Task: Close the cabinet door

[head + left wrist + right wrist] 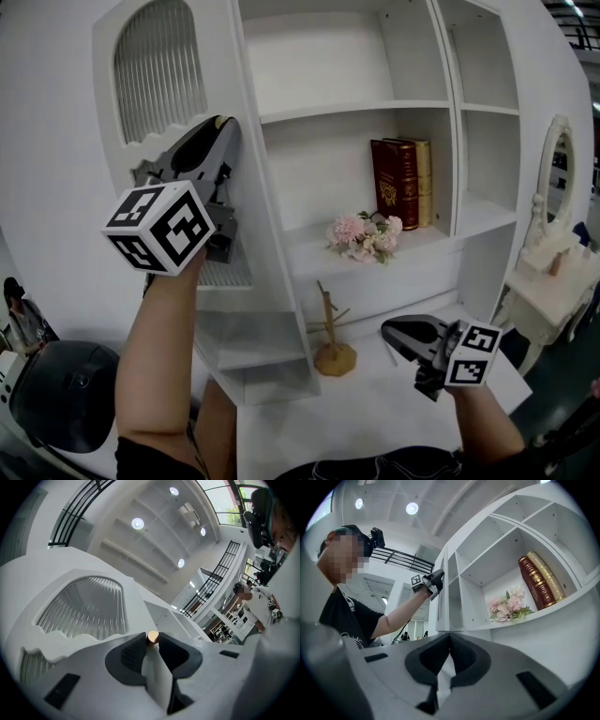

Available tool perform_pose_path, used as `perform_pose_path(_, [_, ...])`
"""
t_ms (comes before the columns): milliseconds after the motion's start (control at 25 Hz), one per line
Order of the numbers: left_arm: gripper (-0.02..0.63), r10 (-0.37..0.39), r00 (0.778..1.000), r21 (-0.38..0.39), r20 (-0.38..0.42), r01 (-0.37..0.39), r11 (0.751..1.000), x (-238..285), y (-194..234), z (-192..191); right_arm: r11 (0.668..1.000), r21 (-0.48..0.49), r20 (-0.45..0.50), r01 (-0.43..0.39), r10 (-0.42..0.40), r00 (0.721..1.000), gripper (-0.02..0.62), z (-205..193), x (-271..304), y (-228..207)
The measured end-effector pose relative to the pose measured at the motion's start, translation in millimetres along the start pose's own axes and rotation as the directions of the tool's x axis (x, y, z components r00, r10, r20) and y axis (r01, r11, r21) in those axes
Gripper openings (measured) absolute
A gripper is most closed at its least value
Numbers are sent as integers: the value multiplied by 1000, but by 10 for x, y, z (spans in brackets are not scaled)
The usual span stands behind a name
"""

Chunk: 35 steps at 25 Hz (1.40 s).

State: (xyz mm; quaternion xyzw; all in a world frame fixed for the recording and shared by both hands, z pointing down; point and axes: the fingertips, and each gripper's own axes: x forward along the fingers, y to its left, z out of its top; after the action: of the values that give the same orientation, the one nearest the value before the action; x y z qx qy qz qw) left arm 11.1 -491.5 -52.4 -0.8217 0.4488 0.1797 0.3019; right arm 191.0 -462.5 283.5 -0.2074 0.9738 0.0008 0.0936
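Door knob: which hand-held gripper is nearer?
Left. The left hand-held gripper is clamped on the knob of the cabinet door; the right hand-held gripper hangs low over the desk, well off to the door's right.

The cabinet door (214, 56) is white, with an arched pane of ribbed glass (155, 70) in its upper part and a scalloped white band below the pane. It stands open, swung out to the left of the cabinet (356, 112) and angled towards the near side, so its inner edge is apart from the open shelves. A small round brass-coloured knob (153, 637) sticks out from the door's face.
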Motion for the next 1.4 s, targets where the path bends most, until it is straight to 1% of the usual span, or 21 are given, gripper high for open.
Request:
perform_pose_path(160, [86, 18, 1000, 32, -9, -18, 999, 93, 41, -79, 1000, 10, -6, 1, -1, 1000, 5, -38, 20, -84])
perform_pose_path(360, [86, 43, 998, 59, -43, -41, 997, 204, 97, -199, 1000, 18, -1, -3, 3, 1000, 5, -62, 37, -155])
perform_pose_path(800, [86, 133, 985, 128, -105, -119, 985, 437, 283, -460, 999, 49, 2, 1, -1, 1000, 5, -169, 19, -316])
perform_pose_path(960, [84, 164, 982, 159, -94, -148, 976, 446, 297, -483, 998, 68, 6, 6, -6, 1000, 5, -231, -8, -382])
perform_pose_path(1200, [84, 158, 983, 156, -94, -142, 978, 446, 303, -482, 993, 121, 6, 7, -8, 1000, 5, -372, -1, -456])
perform_pose_path(1320, [86, 159, 983, 155, -94, -143, 978, 452, 297, -473, 991, 133, 6, -8, 8, 1000, 5, -395, -3, -418])
perform_pose_path(1400, [85, 156, 983, 141, -94, -142, 980, 451, 299, -479, 990, 137, 6, -12, 12, 1000, 5, -410, -9, -404])
